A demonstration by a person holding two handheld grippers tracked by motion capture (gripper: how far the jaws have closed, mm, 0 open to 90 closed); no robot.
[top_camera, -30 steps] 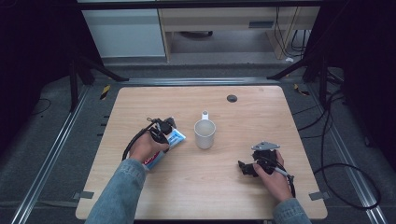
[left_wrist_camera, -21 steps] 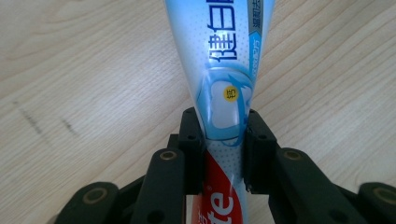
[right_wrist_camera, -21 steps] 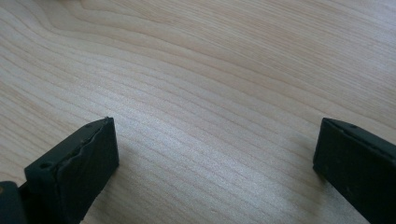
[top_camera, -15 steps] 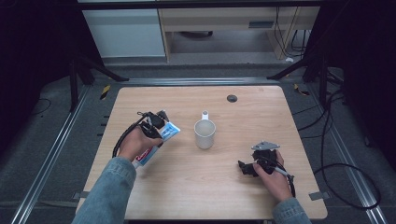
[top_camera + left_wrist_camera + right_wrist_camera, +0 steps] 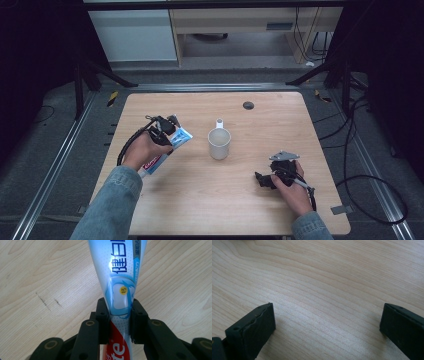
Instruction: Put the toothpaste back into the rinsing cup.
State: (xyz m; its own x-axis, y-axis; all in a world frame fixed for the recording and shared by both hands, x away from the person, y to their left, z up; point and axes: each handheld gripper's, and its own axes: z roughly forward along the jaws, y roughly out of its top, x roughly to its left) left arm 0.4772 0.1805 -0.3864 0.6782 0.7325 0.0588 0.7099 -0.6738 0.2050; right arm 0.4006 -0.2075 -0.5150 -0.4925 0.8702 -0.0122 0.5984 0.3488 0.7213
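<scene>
Clamping toothpaste tube (image 5: 119, 287), left gripper (image 5: 164, 131) drawn farther from mug (image 5: 219, 143) — right gripper (image 5: 270, 178) fingers apart.

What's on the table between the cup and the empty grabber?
Nothing. In the high view, only bare wood lies between the white cup and the open right gripper.

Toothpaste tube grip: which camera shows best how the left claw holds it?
The left gripper view: the toothpaste tube fills the middle, pinched between the left claw's black jaws above the wooden table. The high view shows the tube small, partly under the hand. The right gripper view gives no look at it.
</scene>
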